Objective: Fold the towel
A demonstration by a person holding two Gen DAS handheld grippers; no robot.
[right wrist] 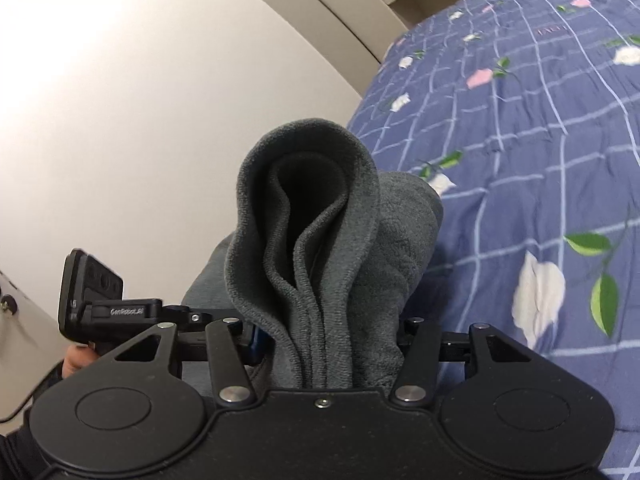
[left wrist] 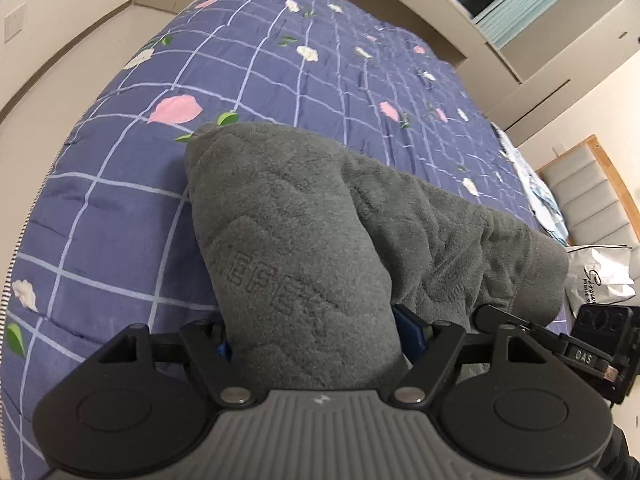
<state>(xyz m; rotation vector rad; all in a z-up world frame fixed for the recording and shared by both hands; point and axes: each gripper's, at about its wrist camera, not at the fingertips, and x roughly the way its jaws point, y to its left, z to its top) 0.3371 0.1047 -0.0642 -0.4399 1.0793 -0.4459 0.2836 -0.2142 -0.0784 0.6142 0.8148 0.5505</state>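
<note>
Bedding comes first: one bed (left wrist: 280,80), covered by one blue quilt with a pale grid and scattered pink and white flowers, fills most of both views, with a wide bare stretch of quilt beyond and to both sides of the cloth. Beige wall panels run along the bed's far edge, and one padded headboard (left wrist: 592,196) stands at the right of the left wrist view. One grey towel (left wrist: 304,240), bunched into thick folds, is lifted over the quilt and spans both tools. Its hemmed edges show in the right wrist view as several layers curling into an open loop (right wrist: 304,200). One white bag (left wrist: 600,276) sits beyond the towel's right end. Two grippers are in play. The left gripper (left wrist: 316,336) is clamped on a wide roll of towel, its blue pads pressed into the sides. The right gripper (right wrist: 328,340) is clamped on the gathered hems. One fingertip (right wrist: 74,360) shows at the lower left of the right wrist view.
</note>
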